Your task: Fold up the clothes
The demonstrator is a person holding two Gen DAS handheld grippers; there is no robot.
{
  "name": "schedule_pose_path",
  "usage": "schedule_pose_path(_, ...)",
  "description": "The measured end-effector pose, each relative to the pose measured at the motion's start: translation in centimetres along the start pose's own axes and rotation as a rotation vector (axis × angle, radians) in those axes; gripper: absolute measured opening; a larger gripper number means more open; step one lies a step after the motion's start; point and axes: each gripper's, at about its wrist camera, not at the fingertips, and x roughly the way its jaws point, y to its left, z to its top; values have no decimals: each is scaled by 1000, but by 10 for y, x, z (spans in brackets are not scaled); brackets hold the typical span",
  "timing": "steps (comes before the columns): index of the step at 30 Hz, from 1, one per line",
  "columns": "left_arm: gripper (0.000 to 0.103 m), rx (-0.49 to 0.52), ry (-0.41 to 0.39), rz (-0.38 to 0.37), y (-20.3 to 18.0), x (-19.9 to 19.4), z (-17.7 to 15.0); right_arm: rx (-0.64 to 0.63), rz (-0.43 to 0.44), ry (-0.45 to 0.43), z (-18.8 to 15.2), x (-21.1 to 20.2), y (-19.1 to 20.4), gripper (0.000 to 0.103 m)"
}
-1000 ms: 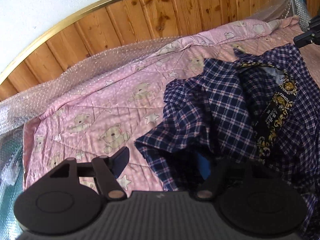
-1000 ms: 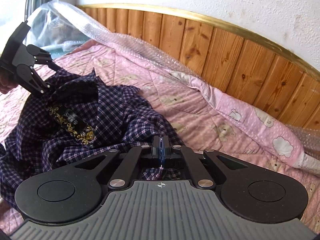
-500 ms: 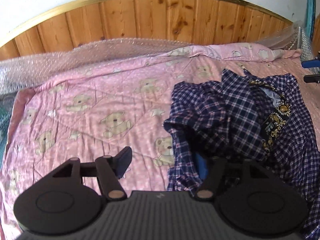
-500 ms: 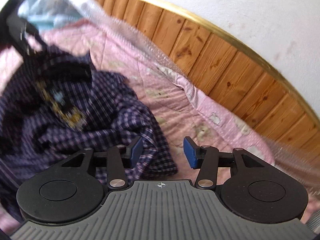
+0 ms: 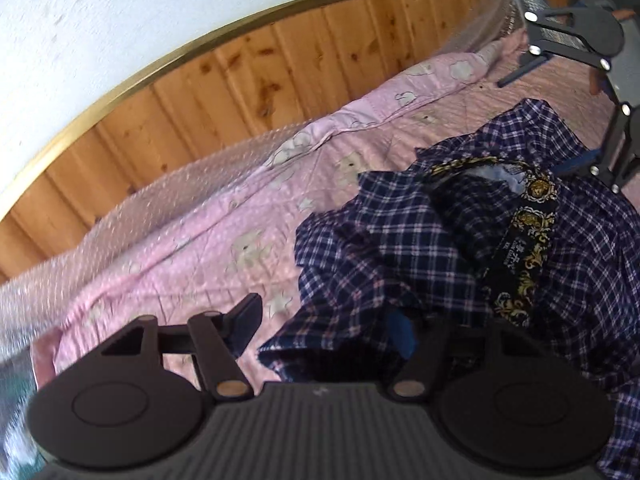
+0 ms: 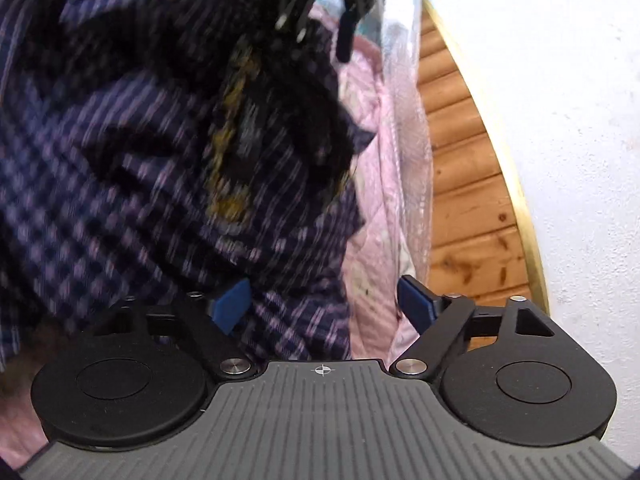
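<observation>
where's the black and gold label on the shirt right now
In the left wrist view, the black and gold label sits right of centre, inside the plaid shirt crumpled on the pink quilt.

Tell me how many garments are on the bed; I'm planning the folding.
1: a plaid shirt lies crumpled on the pink quilt, near the wooden headboard. More could be hidden beneath.

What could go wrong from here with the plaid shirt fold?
1. The left tool is closing with only a bunched edge of the plaid shirt between its fingers, so it may pinch several layers or slip off.
2. The right tool is open over the shirt's edge, where the pink quilt sits close; it may catch quilt too.
3. The shirt is crumpled, its gold-patterned neck band twisted, so a fold now may lock in creases.
</observation>
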Motion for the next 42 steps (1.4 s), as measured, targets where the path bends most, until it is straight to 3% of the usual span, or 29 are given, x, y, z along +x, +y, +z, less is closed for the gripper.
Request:
schedule_pose_path(2, 45, -28, -26, -34, 3, -5, 5, 35, 32, -26, 7, -3, -8, 83)
schedule_pose_path(3, 43, -69, -36, -51, 7, -7, 9, 30, 59, -18, 8, -2, -8, 84)
schedule_pose_path(7, 42, -280, -55, -69, 29, -5, 18, -15, 90, 6, 6, 6, 5, 83)
schedule_pose_path(12, 43, -560, -47, -83, 60, 5, 19, 197, 265, -51, 16, 0, -10, 88)
schedule_pose_path(14, 44, -619, -38, -103, 65, 10, 14, 242, 171, -43, 19, 8, -8, 86)
schedule_pose_path(18, 47, -554, -13, -101, 56, 10, 11, 449, 102, -3, 14, 31, -28, 81)
schedule_pose_path(20, 49, -495, -4, -106, 48, 9, 10, 520, 80, 34, 8, 42, -37, 69)
schedule_pose_path(22, 50, -417, 14, -92, 41, 9, 10, 605, 93, 43, 2, 45, -46, 66)
schedule_pose_path(24, 51, -350, 37, -70, 34, 11, 8, 655, 126, 45, -3, 40, -50, 66)
schedule_pose_path(26, 51, -362, 61, -49, 36, 15, 5, 620, 131, 17, -3, 29, -45, 68)
schedule_pose_path(29, 51, -650, 36, -117, 69, 14, 2, 485, 161, -19, 0, 15, -27, 77)
schedule_pose_path(31, 54, -850, 5, -178, 91, 14, -4, 394, 157, 8, 1, 13, -9, 77)
schedule_pose_path(32, 54, -869, 4, -183, 94, 16, -5, 357, 141, 25, 3, 15, -1, 76)
schedule_pose_path(34, 55, -891, 7, -188, 98, 19, -5, 333, 116, 50, 4, 21, 7, 74)
schedule_pose_path(37, 56, -700, 56, -163, 81, 17, 2, 405, 104, 59, 4, 37, -3, 72)
schedule_pose_path(39, 56, -567, 88, -144, 69, 15, 7, 498, 144, 67, -2, 46, -20, 63)
schedule_pose_path(40, 57, -517, 102, -137, 64, 13, 7, 546, 165, 71, -5, 50, -28, 47)
schedule_pose_path(42, 57, -453, 117, -138, 59, 11, 4, 676, 215, 34, -14, 46, -47, 44)
